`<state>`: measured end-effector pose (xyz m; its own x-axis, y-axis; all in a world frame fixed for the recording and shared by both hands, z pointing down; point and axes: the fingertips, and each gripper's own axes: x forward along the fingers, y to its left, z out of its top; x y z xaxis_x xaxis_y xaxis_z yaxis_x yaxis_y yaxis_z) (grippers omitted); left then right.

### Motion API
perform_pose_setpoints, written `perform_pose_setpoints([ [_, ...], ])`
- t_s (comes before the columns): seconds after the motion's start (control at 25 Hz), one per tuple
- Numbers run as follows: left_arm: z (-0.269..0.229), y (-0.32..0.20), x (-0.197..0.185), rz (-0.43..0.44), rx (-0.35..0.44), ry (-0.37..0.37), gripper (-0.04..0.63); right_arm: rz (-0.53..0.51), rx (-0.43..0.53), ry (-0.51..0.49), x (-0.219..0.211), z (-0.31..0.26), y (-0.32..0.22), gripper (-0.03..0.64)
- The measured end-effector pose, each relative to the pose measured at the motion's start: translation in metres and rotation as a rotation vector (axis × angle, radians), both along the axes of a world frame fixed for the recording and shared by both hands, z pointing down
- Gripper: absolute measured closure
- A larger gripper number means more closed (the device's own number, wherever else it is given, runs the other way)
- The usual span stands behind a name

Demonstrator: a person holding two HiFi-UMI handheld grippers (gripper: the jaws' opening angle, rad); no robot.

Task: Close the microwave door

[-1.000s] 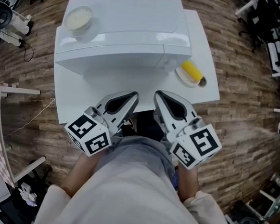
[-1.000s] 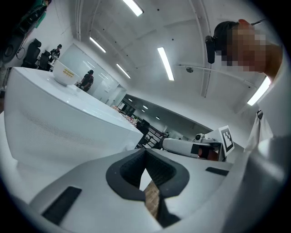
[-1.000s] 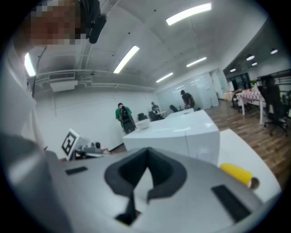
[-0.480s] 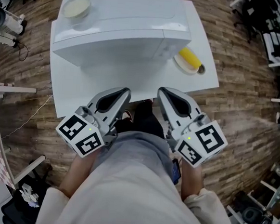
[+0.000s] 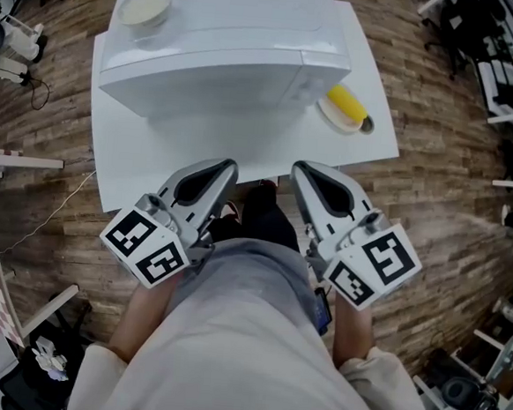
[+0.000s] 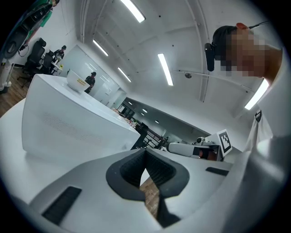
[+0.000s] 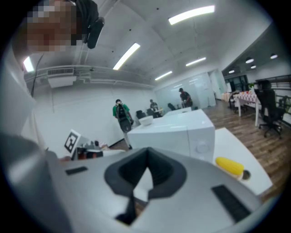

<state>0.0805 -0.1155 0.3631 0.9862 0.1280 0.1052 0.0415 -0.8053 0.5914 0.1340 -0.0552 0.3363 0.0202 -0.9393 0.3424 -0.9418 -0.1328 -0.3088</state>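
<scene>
Straight ahead across the bench (image 5: 180,163) sits the microwave (image 5: 224,60), long side crosswise, door seemingly flush already. My left claw (image 5: 232,165) and right claw (image 5: 297,166), both clenched empty, hang equally distant.

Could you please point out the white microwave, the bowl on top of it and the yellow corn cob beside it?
white box-shaped microwave (image 5: 244,22): head view, its flat top.
white round bowl (image 5: 144,7): head view, its pale inside.
yellow corn cob (image 5: 346,105): head view, middle of the cob.
</scene>
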Motion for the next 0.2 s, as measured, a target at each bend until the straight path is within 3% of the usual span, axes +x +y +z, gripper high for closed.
perform_pose_setpoints([
  [0.2, 0.0026, 0.0078, -0.0063, -0.001, -0.006, -0.001, 0.583, 0.016, -0.003, -0.004, -0.0039, -0.0005, 0.0092, 0.595],
])
